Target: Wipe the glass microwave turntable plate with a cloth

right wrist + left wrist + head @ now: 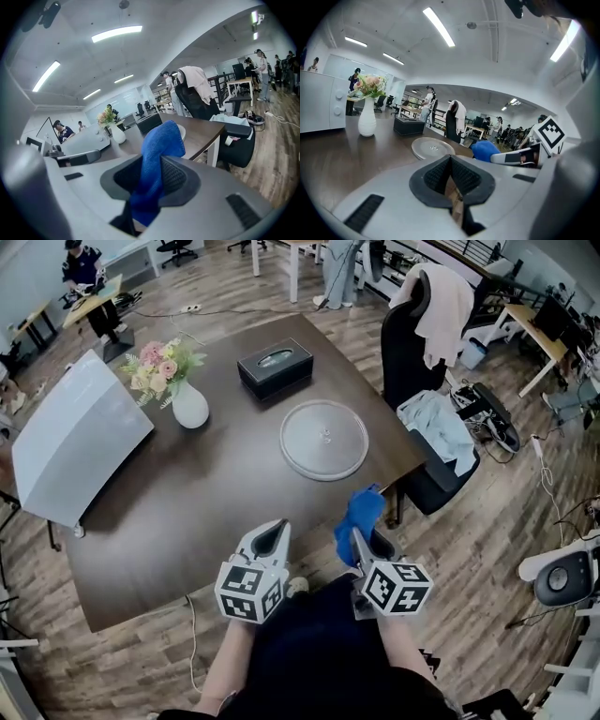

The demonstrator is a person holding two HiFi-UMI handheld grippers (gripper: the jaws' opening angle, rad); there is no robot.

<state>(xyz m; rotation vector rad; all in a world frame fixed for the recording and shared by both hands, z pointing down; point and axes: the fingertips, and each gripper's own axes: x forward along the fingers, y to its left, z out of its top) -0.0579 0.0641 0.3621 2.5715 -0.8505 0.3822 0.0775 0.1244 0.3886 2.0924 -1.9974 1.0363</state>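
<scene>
The plate (324,440) is clear, smooth glass; the cloth (361,514) is nappy blue fabric. The table (206,493) is dark, faintly shiny wood, and the vase (190,406) is glossy white.

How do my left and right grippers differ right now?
The right gripper is shut on the blue cloth, which sticks up past its jaws. The left gripper is shut on nothing.
In the head view, the left gripper's tips reach over the table, while the right gripper appears to sit just off its edge.
Shared: both point toward the glass plate, and neither touches it.
</scene>
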